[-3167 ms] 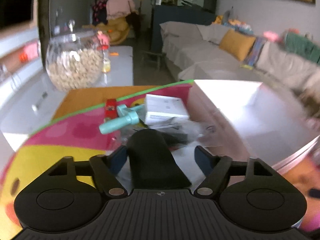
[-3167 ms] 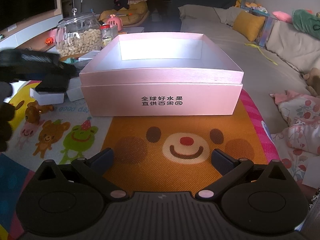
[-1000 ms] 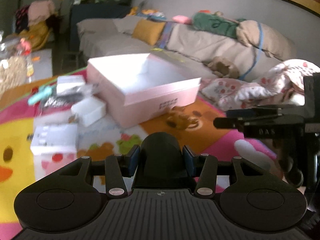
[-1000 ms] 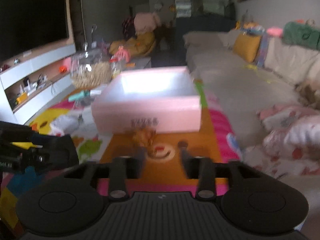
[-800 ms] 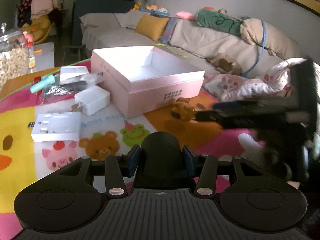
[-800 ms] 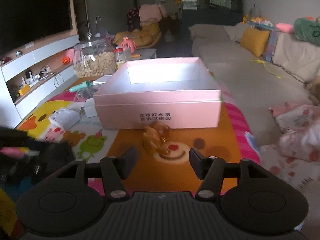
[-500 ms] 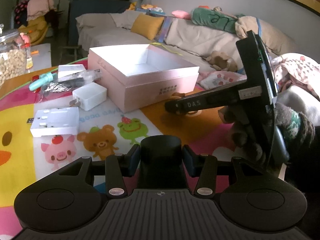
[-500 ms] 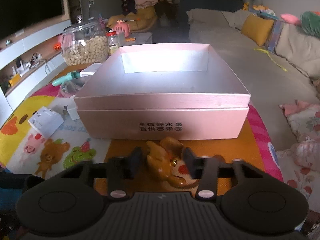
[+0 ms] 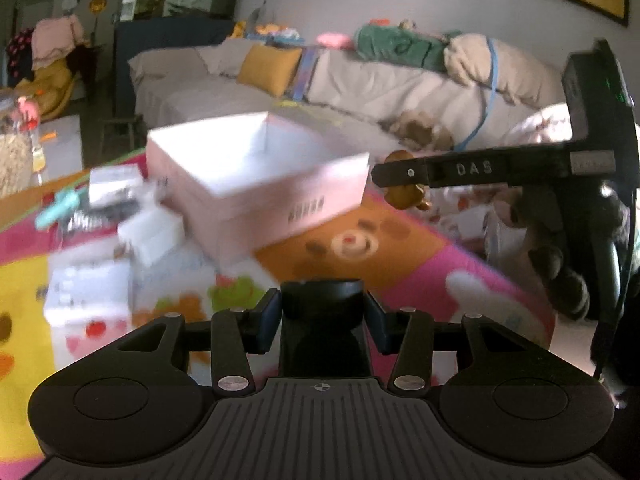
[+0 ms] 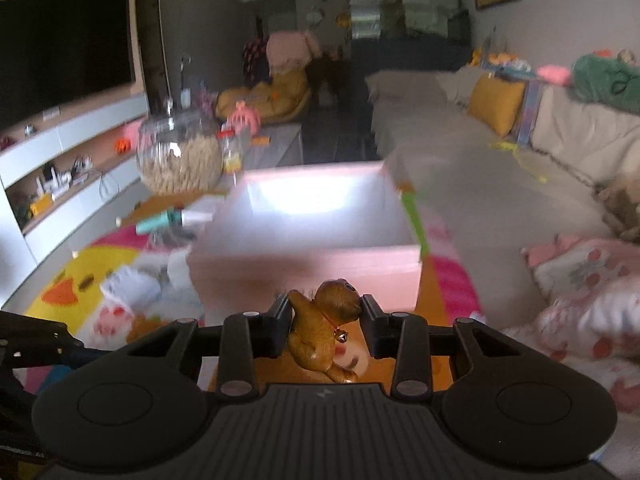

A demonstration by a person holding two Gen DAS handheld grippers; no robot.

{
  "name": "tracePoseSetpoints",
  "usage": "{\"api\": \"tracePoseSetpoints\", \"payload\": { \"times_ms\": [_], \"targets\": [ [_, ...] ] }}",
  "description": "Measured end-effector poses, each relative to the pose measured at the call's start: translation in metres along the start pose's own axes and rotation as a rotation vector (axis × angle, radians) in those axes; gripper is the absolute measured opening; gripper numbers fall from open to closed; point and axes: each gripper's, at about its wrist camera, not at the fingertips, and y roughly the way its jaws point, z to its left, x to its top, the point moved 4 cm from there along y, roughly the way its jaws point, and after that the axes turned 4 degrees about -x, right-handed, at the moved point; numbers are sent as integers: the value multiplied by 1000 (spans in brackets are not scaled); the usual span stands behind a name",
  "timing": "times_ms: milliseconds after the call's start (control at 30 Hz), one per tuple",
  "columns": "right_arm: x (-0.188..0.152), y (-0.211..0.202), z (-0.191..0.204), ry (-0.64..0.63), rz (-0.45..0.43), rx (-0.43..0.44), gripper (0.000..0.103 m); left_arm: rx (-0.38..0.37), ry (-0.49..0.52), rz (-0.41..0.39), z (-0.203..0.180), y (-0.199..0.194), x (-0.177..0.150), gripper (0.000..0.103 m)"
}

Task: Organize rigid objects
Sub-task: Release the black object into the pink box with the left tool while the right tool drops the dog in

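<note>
Holding a small brown toy dog [image 10: 326,330] tight between its two fingers, the right gripper [image 10: 325,330] is up in the air, just in front of the open pink box [image 10: 316,236]. From the left wrist view the dog [image 9: 404,194] peeks out at the tip of the right gripper [image 9: 400,174], beside the box [image 9: 256,176] and off the mat. The left gripper [image 9: 322,320] is closed on a black object [image 9: 322,332]; what it is I cannot tell. White boxes [image 9: 88,296] and a teal thing [image 9: 60,204] lie on the colourful play mat [image 9: 352,248] left of the pink box, but they are blurry. A glass jar [image 10: 180,156] of pale bits stands behind them. A long sofa [image 9: 360,88] with a yellow cushion [image 9: 268,70] runs along the wall. The inside of the pink box is too bright to see into.
</note>
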Motion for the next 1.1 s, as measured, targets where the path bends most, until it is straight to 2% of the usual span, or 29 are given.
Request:
{"api": "tracePoseSetpoints", "payload": {
  "times_ms": [100,233,300,367,400,433,533,700,900,1000,1100],
  "targets": [
    [17,-6,-1,6,-62,-11,36,3,32,-55,2,-2,29,50],
    [52,3,-2,19,-128,-24,36,44,80,-182,12,1,86,50],
    [72,15,-3,28,-146,-25,37,37,10,-246,28,8,114,50],
    [89,30,-7,40,-145,-13,43,11,-115,-242,51,26,134,50],
    [95,37,-9,50,-136,-18,54,10,-154,-220,59,36,139,50],
    [98,42,-12,64,-125,-33,61,22,-171,-203,65,44,140,50],
    [89,45,-16,70,-120,-44,64,84,-151,-193,74,54,130,50],
    [42,44,-9,16,-73,-42,66,116,-243,-224,99,27,98,50],
    [-13,44,15,11,2,56,66,270,-405,-229,157,-27,34,50],
    [-31,47,31,-32,62,120,66,305,-484,-197,184,-44,7,50],
    [-41,50,45,-74,82,135,66,321,-522,-176,201,-50,-11,50]
  ]
}}
